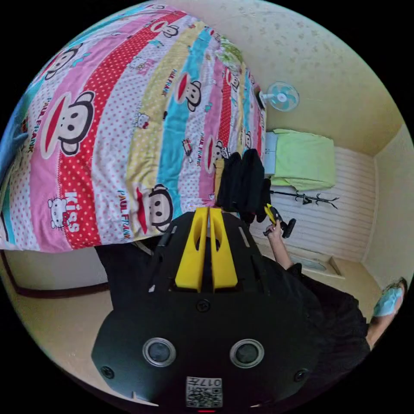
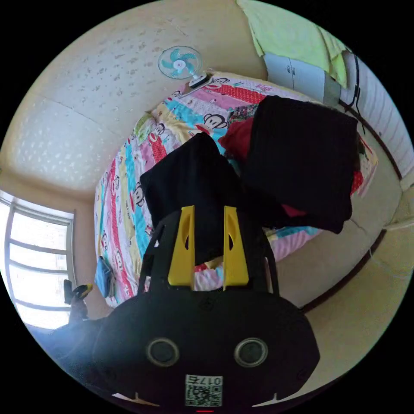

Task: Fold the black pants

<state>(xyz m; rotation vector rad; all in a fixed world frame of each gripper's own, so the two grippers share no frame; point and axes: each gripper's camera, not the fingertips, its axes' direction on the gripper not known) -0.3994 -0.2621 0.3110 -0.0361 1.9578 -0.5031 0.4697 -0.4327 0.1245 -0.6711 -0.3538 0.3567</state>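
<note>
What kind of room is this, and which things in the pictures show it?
Most likely a bedroom in a home. A bed with a striped cartoon-print bedspread takes up much of the room, a small fan is mounted on the wall above it, and dark folded clothes lie on the bed.

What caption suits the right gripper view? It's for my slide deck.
Right tongs open above folded black pants on the cartoon-print bedspread, beside a stack of dark clothes.
</note>
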